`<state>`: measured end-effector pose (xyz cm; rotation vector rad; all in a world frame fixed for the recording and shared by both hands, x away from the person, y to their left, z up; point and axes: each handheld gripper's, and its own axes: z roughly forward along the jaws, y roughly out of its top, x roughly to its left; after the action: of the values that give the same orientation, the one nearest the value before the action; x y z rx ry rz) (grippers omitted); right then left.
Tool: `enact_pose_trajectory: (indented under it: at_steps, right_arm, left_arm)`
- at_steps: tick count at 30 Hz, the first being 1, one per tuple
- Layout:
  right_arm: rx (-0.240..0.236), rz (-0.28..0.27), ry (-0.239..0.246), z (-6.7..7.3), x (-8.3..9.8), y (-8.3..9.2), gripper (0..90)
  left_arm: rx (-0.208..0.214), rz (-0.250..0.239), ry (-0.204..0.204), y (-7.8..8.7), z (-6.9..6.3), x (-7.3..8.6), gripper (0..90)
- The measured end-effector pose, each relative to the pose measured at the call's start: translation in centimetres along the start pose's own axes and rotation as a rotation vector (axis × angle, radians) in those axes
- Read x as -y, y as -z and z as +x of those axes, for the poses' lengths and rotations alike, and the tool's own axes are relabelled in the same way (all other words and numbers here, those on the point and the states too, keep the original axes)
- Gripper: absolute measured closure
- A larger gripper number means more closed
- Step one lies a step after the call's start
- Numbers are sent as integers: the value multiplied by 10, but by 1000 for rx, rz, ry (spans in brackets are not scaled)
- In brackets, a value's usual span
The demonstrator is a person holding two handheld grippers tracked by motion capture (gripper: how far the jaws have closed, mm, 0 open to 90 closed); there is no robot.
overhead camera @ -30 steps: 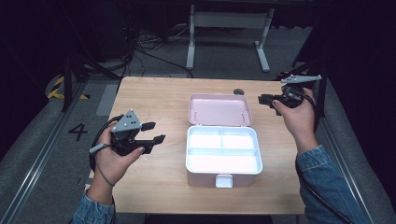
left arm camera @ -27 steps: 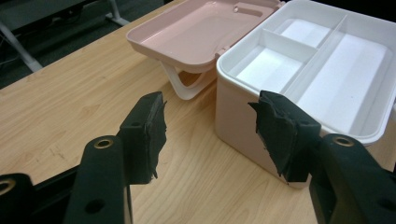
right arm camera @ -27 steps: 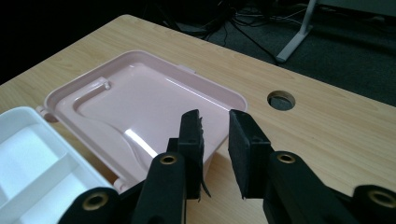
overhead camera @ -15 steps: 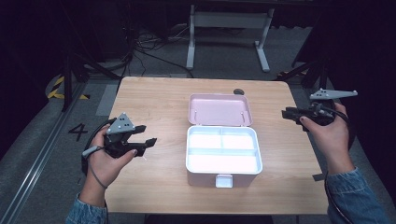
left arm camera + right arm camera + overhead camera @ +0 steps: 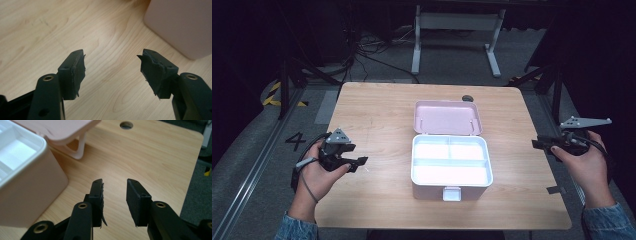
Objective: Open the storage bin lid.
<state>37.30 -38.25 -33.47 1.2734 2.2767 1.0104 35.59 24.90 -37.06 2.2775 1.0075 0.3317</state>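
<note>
The pink box (image 5: 450,160) sits open mid-table (image 5: 377,115), left claw (image 5: 360,161) at 9 o'clock, right claw (image 5: 537,144) at 3, both just spreading, empty.

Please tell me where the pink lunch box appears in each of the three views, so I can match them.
High view: pink lunch box at table centre, its lid open behind it.
Left gripper view: its pink wall fills the upper right corner.
Right gripper view: box at left, white compartments visible.
Shared landmark: the wooden table.
</note>
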Motion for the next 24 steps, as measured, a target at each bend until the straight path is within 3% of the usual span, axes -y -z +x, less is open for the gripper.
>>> enact_pose_trajectory:
  at_steps: [1,4,9,12,13,15,19,20,24]
  right_arm:
    - [1,9,0,-2,4,-1,647]
    - [3,45,-13,-8,15,-5,597]
    - [19,142,-30,-19,32,-16,536]
    - [16,189,-30,-22,38,-20,519]
    - [2,254,-36,-24,45,-25,492]
    - [-8,298,-39,-27,52,-31,487]
    - [-51,299,-82,-29,65,-37,478]
    - [-51,300,-96,-29,67,-39,480]
    - [-4,390,-94,-27,70,-41,479]
  left_arm:
    - [5,24,27,-2,0,2,363]
    - [16,87,45,-6,5,6,348]
    - [-1,177,64,-12,13,12,343]
    - [-9,184,70,-13,14,14,343]
    - [-13,198,72,-14,16,16,343]
    - [-12,214,83,-15,17,17,342]
    - [-12,247,95,-16,19,21,341]
    - [-13,259,98,-16,19,22,341]
    - [-27,290,102,-17,20,24,341]
